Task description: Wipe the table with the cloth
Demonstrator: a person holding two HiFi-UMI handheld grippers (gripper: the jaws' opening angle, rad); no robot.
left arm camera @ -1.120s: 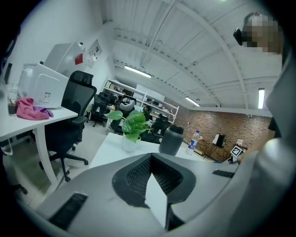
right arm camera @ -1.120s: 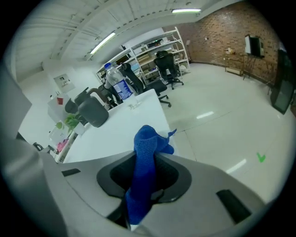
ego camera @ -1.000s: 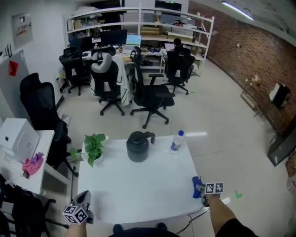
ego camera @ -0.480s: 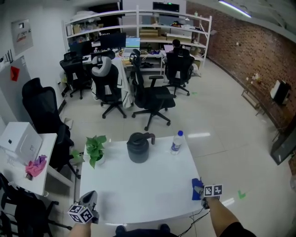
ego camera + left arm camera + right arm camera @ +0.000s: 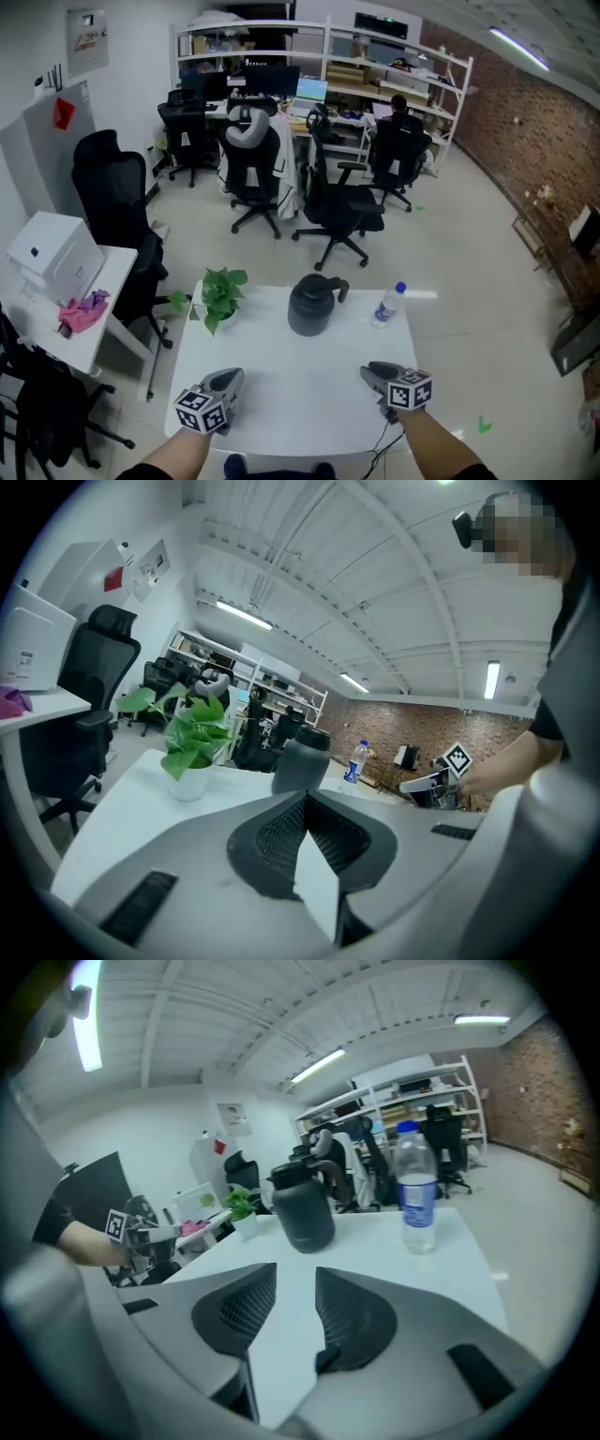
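White rectangular counter [image 5: 300, 394] carried a dark grey lidded jug with a handle [image 5: 312, 303] at its far middle; a clear plastic bottle with a blue cap [image 5: 386, 305] stood upright near the jug's right side, not touching it; a green leafy plant in a white pot [image 5: 220, 298] stood by the far left corner; left gripper [image 5: 230, 378] hung over the near left part of the counter, its dark ribbed fingers [image 5: 272, 832] closed tip to tip, gripping nothing; right gripper [image 5: 368, 371] hung over the near right part, its fingers [image 5: 352, 1321] parted, having just closed a little, only bare counter in the gap; wiping cloth could not be made out in any view; a crumpled pink rag [image 5: 82, 312] lay on a white side counter [image 5: 108, 281] at the left, well apart from both grippers.
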